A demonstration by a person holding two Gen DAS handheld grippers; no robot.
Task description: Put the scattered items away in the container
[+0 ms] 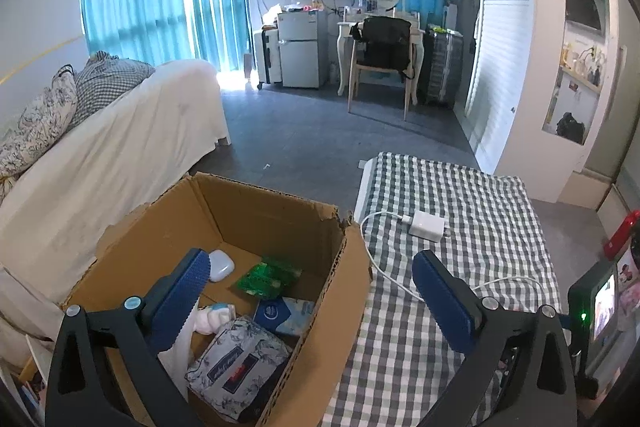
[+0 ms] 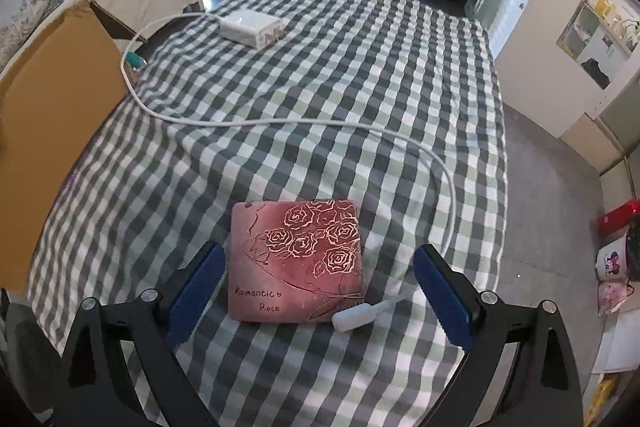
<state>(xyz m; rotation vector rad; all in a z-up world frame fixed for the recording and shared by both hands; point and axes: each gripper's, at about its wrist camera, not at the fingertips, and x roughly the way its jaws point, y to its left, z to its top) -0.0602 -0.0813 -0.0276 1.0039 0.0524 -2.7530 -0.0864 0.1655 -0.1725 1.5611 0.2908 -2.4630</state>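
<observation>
An open cardboard box (image 1: 276, 211) stands left of the checkered table (image 1: 480, 211). It holds a white earbud case (image 1: 220, 265), a green packet (image 1: 269, 277), a blue tissue pack (image 1: 284, 313) and a floral pouch (image 1: 238, 367). My left gripper (image 1: 312, 291) is open and empty, over the box's right wall. A white charger (image 1: 427, 223) with its cable (image 1: 384, 271) lies on the table; it also shows in the right wrist view (image 2: 251, 25). My right gripper (image 2: 318, 287) is open around a pink rose-printed pack (image 2: 298, 261), just above the table. The cable's plug (image 2: 354, 319) lies by the pack.
The box wall (image 2: 52, 131) stands at the table's left edge in the right wrist view. A white-covered sofa (image 1: 112, 155) is left of the box. A chair (image 1: 382, 67), fridge (image 1: 300, 51) and suitcase (image 1: 442, 67) stand at the far wall. Mugs (image 2: 612, 259) sit on the floor at right.
</observation>
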